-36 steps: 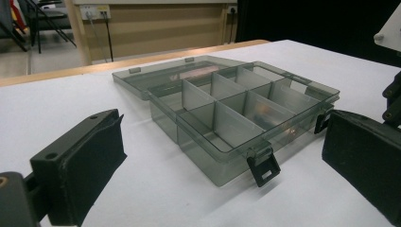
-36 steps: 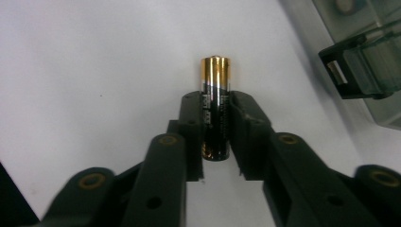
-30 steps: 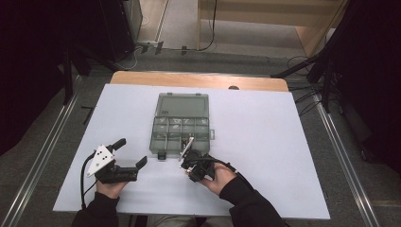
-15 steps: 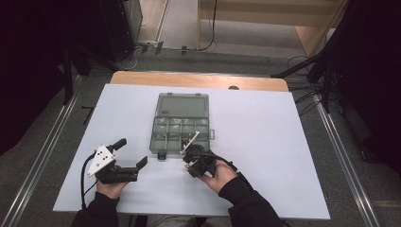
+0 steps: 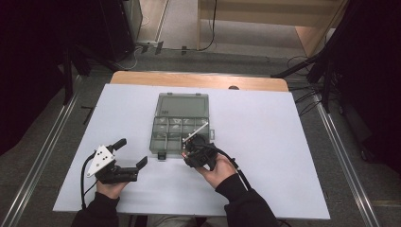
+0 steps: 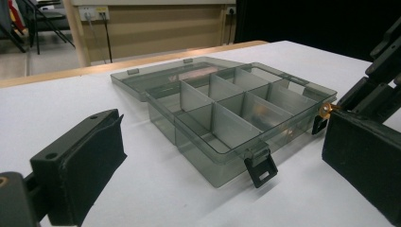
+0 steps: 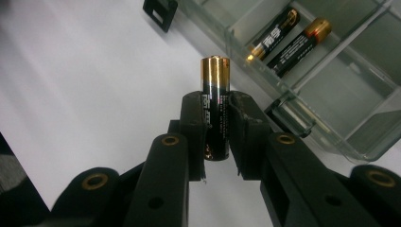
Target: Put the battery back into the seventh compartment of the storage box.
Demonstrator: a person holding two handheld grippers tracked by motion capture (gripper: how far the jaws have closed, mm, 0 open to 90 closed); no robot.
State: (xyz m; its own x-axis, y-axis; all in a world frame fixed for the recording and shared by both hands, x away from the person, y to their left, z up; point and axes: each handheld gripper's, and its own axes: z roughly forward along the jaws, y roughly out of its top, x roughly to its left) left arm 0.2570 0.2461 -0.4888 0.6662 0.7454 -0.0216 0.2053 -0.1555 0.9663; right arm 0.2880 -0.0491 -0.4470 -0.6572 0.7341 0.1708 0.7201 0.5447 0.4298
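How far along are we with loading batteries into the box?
Two batteries already lie in one compartment of the open box. The right tool is clamped on a third battery beside the box. The left tool sits open on the table. Other compartments look empty.

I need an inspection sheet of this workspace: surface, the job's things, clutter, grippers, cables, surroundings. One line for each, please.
Surface: white table, wooden strip along its far edge.
Job's things: clear compartment box, lid open flat behind it; two batteries lie in one compartment; a third battery is clamped in the right gripper.
Clutter: nothing seen.
Grippers: left gripper open, resting on the table left of the box; right gripper shut on its battery, beside the box's near right corner.
Cables: one trails from each gripper toward the person.
Surroundings: grey floor, dark curtains, floor cables behind the table.
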